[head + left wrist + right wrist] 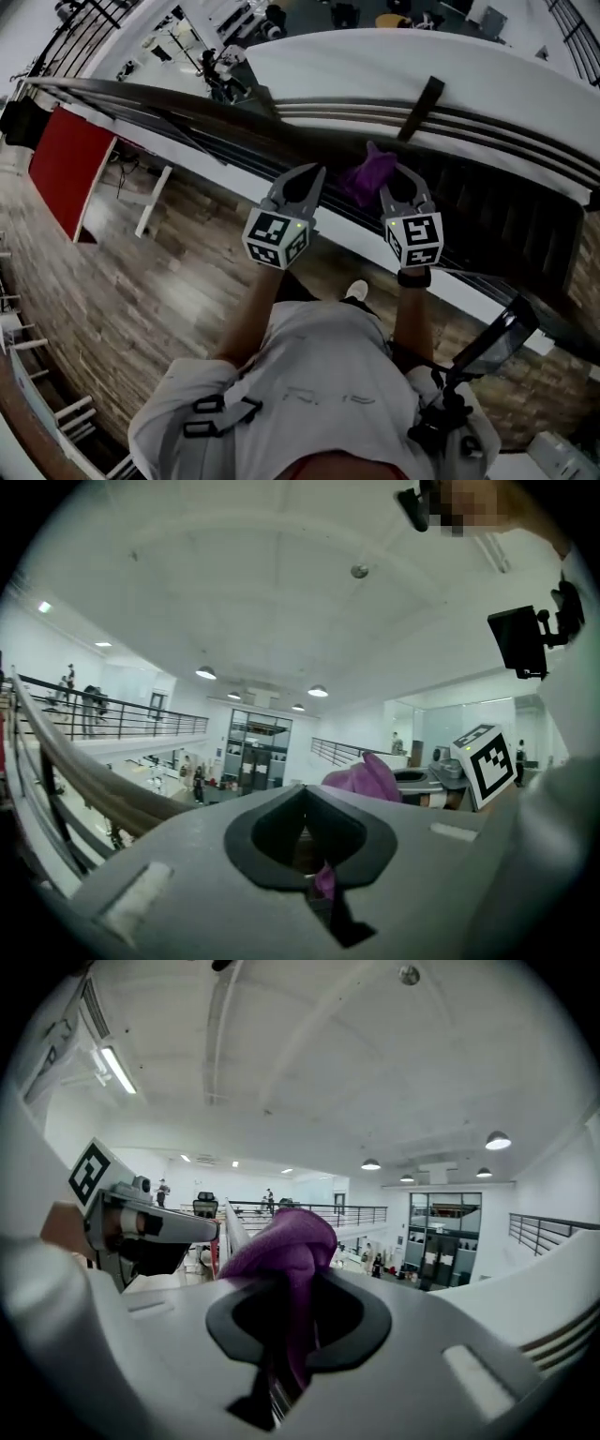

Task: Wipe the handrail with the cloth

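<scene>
The dark handrail (pixel 187 101) runs from upper left to right just ahead of both grippers. A bunched purple cloth (pixel 367 172) sits over the rail between them. My right gripper (pixel 394 186) is shut on the cloth, which bulges out of its jaws (pixel 286 1241). My left gripper (pixel 315 178) stands just left of the cloth, its jaws closed with a thin purple strip (pixel 324 881) pinched in them; the bulk of the cloth (pixel 366 778) shows beyond it. The rail also shows in the left gripper view (pixel 94 782).
A black bracket (pixel 419 109) crosses the rail's bars to the right of the cloth. Beyond the rail is a white curved ledge (pixel 422 66) and an open drop to a lower floor. A red panel (pixel 64 167) and wooden flooring (pixel 141 300) lie on my side.
</scene>
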